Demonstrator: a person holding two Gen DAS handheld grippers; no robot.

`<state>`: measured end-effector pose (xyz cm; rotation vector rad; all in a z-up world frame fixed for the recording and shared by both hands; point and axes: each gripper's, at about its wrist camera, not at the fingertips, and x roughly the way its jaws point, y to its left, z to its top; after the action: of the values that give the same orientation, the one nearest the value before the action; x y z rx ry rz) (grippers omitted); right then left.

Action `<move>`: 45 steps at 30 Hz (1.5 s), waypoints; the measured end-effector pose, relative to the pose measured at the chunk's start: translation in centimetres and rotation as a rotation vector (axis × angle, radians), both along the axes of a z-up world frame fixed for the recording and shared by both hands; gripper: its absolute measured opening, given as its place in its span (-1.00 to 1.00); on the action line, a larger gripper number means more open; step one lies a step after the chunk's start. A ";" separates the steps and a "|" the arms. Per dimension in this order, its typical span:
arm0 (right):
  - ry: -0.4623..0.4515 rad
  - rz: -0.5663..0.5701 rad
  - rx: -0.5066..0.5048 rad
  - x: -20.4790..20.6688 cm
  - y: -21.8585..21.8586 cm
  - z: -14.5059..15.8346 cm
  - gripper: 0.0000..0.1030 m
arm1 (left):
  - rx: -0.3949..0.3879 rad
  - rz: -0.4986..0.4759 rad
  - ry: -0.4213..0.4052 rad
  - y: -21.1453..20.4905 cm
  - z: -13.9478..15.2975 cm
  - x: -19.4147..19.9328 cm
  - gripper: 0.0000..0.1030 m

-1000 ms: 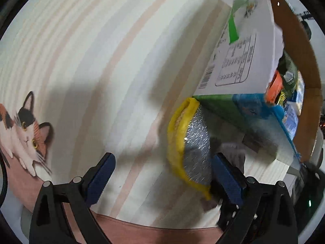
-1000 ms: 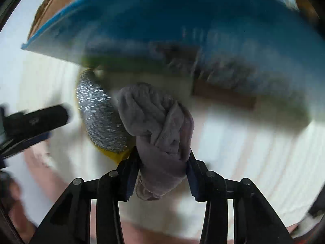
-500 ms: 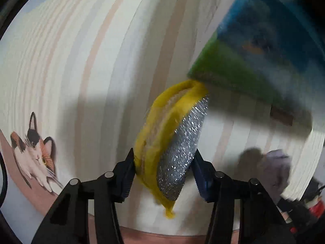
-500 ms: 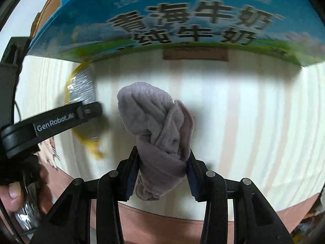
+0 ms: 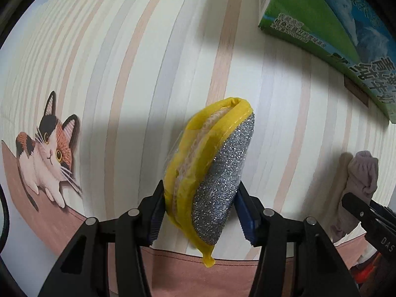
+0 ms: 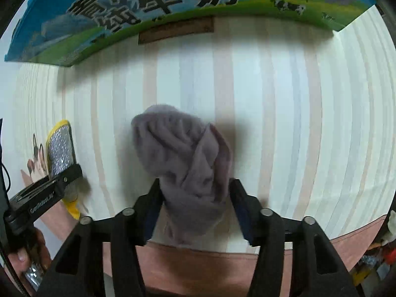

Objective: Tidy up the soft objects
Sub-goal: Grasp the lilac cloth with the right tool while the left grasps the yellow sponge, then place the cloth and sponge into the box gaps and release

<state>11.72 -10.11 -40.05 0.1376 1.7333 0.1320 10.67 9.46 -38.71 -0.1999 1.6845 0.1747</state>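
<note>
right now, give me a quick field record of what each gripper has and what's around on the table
left gripper: shut on the yellow and silver scrub sponge, held on edge
right gripper: shut on the grey balled cloth
surface: striped tablecloth with a cat print
behind: blue and green milk carton box, at the far edge of both views
gripper positions: side by side, left one visible in the right wrist view

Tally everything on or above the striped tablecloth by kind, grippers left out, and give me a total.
Scrub sponge, yellow and silver, held in the left gripper: 1
Grey cloth, bunched, held in the right gripper: 1
Milk carton box, blue and green: 1
Total: 3
</note>
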 end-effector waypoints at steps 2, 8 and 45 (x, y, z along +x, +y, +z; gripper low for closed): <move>-0.013 -0.005 -0.017 0.2 0.1 -0.1 0.18 | -0.008 -0.001 -0.006 1.7 0.1 1.2 -0.01; -0.058 0.029 -0.063 1.3 -0.8 0.7 0.15 | 0.008 -0.039 -0.035 1.2 0.5 1.3 -0.11; -0.234 -0.011 -0.166 21.7 -8.6 12.3 -0.23 | 0.014 -0.169 -0.054 -5.1 9.8 23.3 -0.12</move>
<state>33.37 -18.70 -27.80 0.0091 1.5027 -0.0043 33.96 4.34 -28.94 -0.0505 1.6371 0.0540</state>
